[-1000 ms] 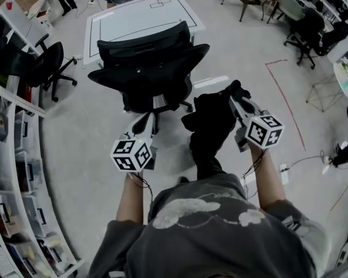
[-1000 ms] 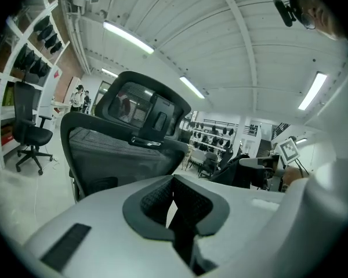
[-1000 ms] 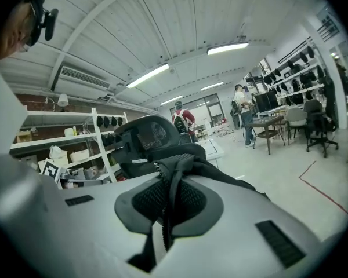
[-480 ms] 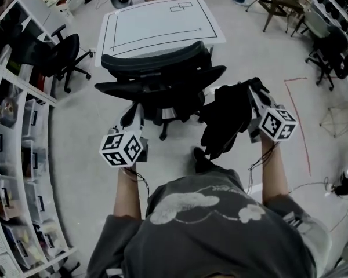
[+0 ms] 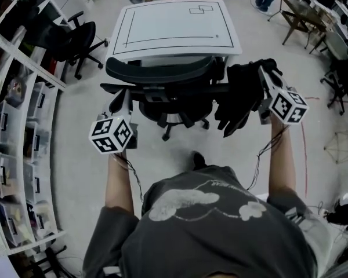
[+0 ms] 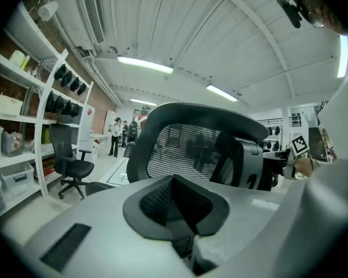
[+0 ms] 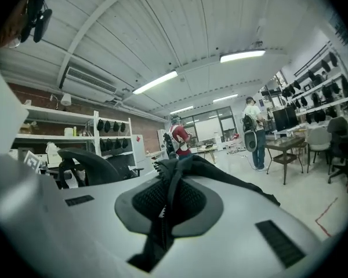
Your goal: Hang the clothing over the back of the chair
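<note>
In the head view, the person stands behind the chair (image 5: 174, 100), whose backrest (image 5: 162, 71) curves in front of a white surface (image 5: 174, 22). The right gripper (image 5: 267, 77) holds the black clothing (image 5: 240, 97) up at the chair's right side. The garment hangs beside the backrest's end, not over it. The left gripper (image 5: 120, 102) sits near the backrest's left end and carries nothing.

In the left gripper view, the jaws are pressed together with nothing between them, and the mesh backrest (image 6: 191, 149) stands just ahead.

In the right gripper view, the jaws pinch a fold of the clothing (image 7: 180, 172), which runs down between the pads and trails off to the right.

The step in hand looks like bringing the garment to the backrest. The next move calls for raising it above the top edge and across, so that it falls on both sides; the left gripper would have to spread its jaws to help.
</note>
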Motion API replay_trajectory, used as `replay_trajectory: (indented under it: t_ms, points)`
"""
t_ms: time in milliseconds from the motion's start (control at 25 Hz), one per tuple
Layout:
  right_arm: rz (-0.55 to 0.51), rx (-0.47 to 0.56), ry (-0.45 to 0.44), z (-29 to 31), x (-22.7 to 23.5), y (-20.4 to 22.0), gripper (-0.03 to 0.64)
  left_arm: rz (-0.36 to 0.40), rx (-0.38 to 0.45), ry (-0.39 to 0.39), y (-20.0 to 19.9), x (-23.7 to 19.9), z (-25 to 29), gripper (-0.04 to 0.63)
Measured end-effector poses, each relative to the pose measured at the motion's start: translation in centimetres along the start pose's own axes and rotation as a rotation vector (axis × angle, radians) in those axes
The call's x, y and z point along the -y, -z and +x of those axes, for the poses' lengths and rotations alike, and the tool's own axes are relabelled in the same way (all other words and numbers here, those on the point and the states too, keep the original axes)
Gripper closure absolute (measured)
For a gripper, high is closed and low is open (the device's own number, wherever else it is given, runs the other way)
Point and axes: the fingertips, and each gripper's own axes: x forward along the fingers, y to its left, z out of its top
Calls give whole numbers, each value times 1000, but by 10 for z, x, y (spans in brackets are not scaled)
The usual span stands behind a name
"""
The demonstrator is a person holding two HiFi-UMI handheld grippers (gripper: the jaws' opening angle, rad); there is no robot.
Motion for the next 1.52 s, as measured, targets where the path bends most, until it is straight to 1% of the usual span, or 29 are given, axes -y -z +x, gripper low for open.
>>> replay_trajectory:
  t_ms: [120,320,520,720,920,1040,1160,1400,1520]
  points:
    - [-40,10,-47,31,0,-24,611,1,11,-34,-8,-7,5,594]
    - [-62,10,-143,80,-7,-49,611,1,25,-96,-16,-19,8,594]
    - [-95,31,-284,123,-43,-70,611,11,51,-168,-24,-35,8,594]
    - [-135,-13,-413,166,-88,-65,611,21,64,-219,-33,-50,11,594]
    - [-163,-8,-505,189,-139,-70,611,16,82,-235,-40,-63,7,594]
    - [-174,6,-539,197,-165,-82,611,10,89,-237,-48,-75,0,594]
    - [-208,22,-587,204,-191,-95,611,16,96,-237,-58,-87,-1,594]
    - [-241,40,-690,213,-243,-121,611,27,107,-217,-80,-101,3,594]
    - [-225,75,-757,206,-266,-137,611,25,115,-203,-86,-104,3,594]
